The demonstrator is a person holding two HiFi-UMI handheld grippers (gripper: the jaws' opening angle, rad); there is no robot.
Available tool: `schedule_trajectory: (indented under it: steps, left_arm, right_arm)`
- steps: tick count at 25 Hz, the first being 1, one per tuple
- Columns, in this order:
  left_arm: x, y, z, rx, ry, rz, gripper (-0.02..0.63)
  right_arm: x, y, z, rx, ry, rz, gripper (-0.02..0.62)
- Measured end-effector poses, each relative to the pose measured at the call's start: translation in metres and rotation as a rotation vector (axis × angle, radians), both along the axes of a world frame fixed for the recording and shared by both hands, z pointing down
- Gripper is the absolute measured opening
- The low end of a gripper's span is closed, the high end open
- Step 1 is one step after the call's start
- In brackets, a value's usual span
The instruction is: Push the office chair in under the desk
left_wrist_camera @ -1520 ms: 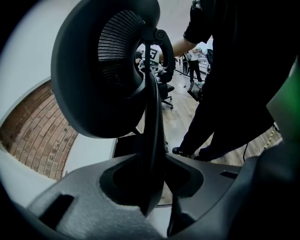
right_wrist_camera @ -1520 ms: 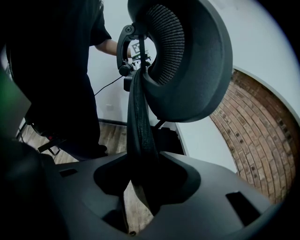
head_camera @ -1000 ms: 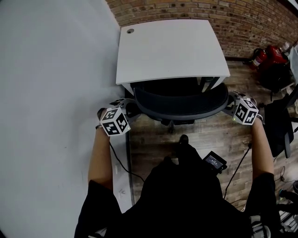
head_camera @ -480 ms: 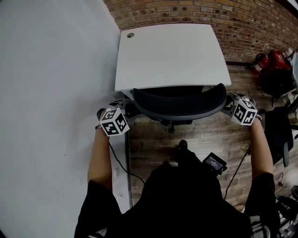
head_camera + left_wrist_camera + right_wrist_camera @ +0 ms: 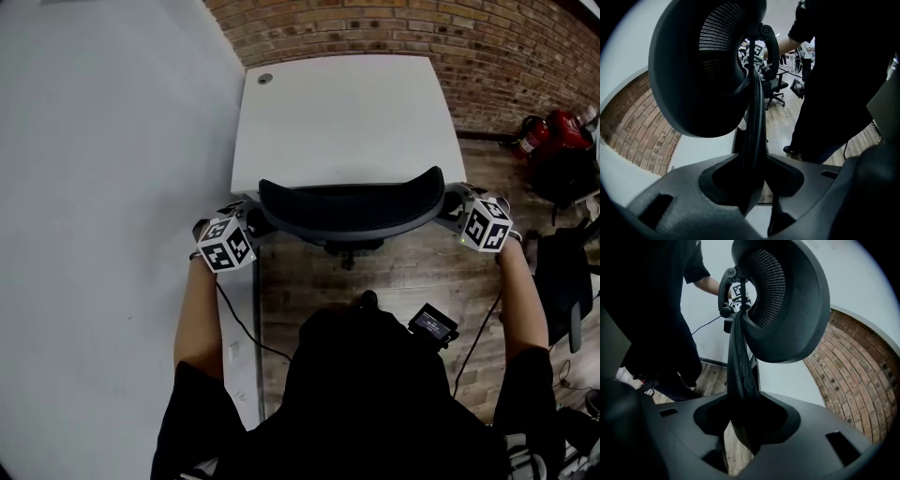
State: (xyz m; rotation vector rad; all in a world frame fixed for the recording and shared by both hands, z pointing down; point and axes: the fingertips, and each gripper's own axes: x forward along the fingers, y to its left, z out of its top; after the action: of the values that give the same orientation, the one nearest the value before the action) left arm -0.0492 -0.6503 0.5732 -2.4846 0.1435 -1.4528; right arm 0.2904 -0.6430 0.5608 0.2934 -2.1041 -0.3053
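The black office chair's curved backrest (image 5: pixel 352 208) stands right at the front edge of the white desk (image 5: pixel 347 112), and the seat is hidden under the desktop. My left gripper (image 5: pixel 249 219) is shut on the backrest's left edge (image 5: pixel 752 140), which runs between the jaws (image 5: pixel 757 183). My right gripper (image 5: pixel 454 202) is shut on the right edge (image 5: pixel 739 376), likewise clamped between its jaws (image 5: pixel 740 423). The mesh headrest (image 5: pixel 703 70) looms above the jaws in both gripper views (image 5: pixel 787 301).
A grey wall (image 5: pixel 112 187) runs along the desk's left side and a brick wall (image 5: pixel 375 28) stands behind it. Red fire extinguishers (image 5: pixel 553 131) and another black chair (image 5: pixel 562 253) stand at the right on the wood floor (image 5: pixel 394 281). A cable (image 5: pixel 239 328) trails from my left arm.
The chair has rolled forward toward the desk, so the seat has slid out of sight under the desktop. Both grippers moved forward with the backrest, still clamped on it.
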Motion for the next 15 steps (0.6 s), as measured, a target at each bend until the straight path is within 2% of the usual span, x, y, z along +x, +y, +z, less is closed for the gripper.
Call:
schedule_trajectory:
  steps: [15]
  left_arm:
    - [-0.003, -0.021, -0.004, -0.01, -0.004, 0.027, 0.152]
  right_arm:
    - [-0.007, -0.009, -0.002, -0.015, -0.012, -0.021, 0.144]
